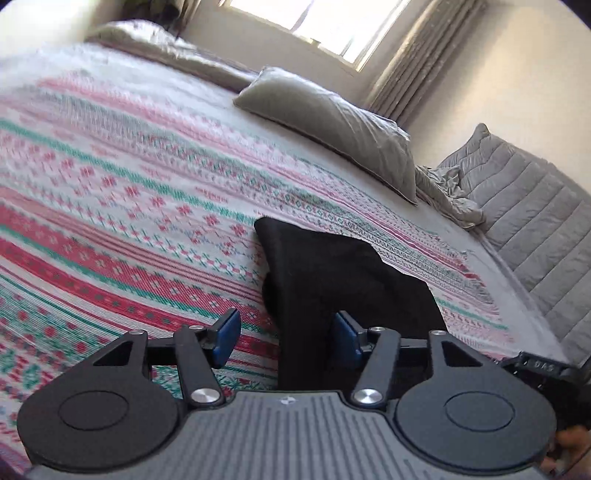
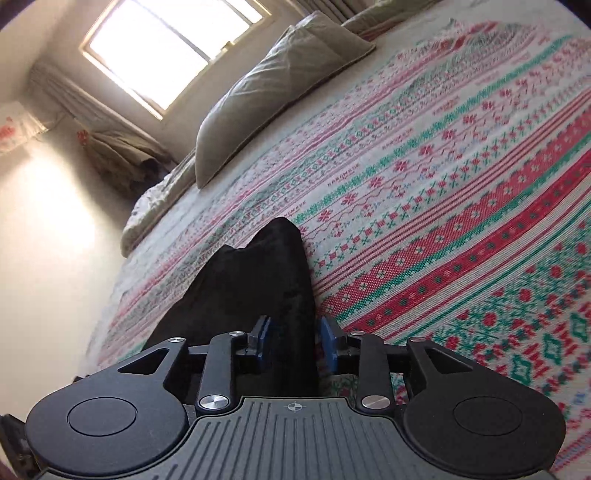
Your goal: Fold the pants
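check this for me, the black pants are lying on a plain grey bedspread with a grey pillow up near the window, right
Not quite. The left wrist view shows the bedspread is patterned in red, green and white bands, not plain grey. The rest holds: the black pants lie on it and a grey pillow sits up near the window.

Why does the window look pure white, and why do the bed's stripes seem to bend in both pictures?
Left wrist view: the window is overexposed, backlighting the room, and the fisheye lens curves the bedspread stripes; the black pants show almost no detail. Right wrist view: the same blown-out window, glare on the wall, bent stripes.
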`<state>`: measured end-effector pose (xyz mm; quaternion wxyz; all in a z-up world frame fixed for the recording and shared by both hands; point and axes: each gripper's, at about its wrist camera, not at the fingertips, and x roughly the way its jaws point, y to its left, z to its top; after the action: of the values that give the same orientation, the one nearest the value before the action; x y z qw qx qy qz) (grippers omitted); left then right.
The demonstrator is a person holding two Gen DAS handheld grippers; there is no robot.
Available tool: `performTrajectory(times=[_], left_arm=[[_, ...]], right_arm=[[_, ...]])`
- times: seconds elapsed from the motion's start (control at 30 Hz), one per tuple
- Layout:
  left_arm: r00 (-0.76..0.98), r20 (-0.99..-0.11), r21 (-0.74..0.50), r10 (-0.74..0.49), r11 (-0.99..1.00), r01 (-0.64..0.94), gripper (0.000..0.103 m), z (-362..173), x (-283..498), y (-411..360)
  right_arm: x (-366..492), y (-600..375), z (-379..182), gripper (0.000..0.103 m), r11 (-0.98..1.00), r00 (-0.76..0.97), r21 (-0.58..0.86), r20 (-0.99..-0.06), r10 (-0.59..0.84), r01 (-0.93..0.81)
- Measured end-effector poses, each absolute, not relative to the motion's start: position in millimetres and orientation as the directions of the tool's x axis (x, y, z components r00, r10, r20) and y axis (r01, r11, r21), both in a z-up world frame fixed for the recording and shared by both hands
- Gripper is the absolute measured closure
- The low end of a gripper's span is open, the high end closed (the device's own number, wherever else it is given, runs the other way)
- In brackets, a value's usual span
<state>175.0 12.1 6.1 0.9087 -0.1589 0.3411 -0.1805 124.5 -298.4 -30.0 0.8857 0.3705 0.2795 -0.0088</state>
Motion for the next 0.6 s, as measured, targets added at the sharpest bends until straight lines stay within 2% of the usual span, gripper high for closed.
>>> performTrajectory(times=[0.17,0.27,0.33,0.43,0.6], left_arm=[[0.702,-0.562,-0.31,-0.437,0.898,0.311,0.043,19,146,-5],[0.666,-0.633,-0.241,-0.396,0.918,0.316,0.044,11,136,-14],[0.635,-0.682,-0.213,-0.363,0.929,0.302,0.043,2,130,-13],[0.594,-0.717,-0.231,-0.366,0.928,0.293,0.043,-3,119,-4],[0.578,-0.743,-0.188,-0.338,0.934,0.305,0.043,1,91,3]], right_arm=[[103,-275,-6,0.072,0.808,0.849,0.563,-0.502,0.165,0.176],[96,-251,1,0.071,0.849,0.836,0.517,-0.51,0.202,0.11],[92,-235,-2,0.067,0.871,0.806,0.483,-0.547,0.225,0.085],[83,-217,-10,0.066,0.914,0.762,0.397,-0.615,0.202,0.078],[51,-213,-16,0.066,0.933,0.714,0.355,-0.67,0.205,0.065]])
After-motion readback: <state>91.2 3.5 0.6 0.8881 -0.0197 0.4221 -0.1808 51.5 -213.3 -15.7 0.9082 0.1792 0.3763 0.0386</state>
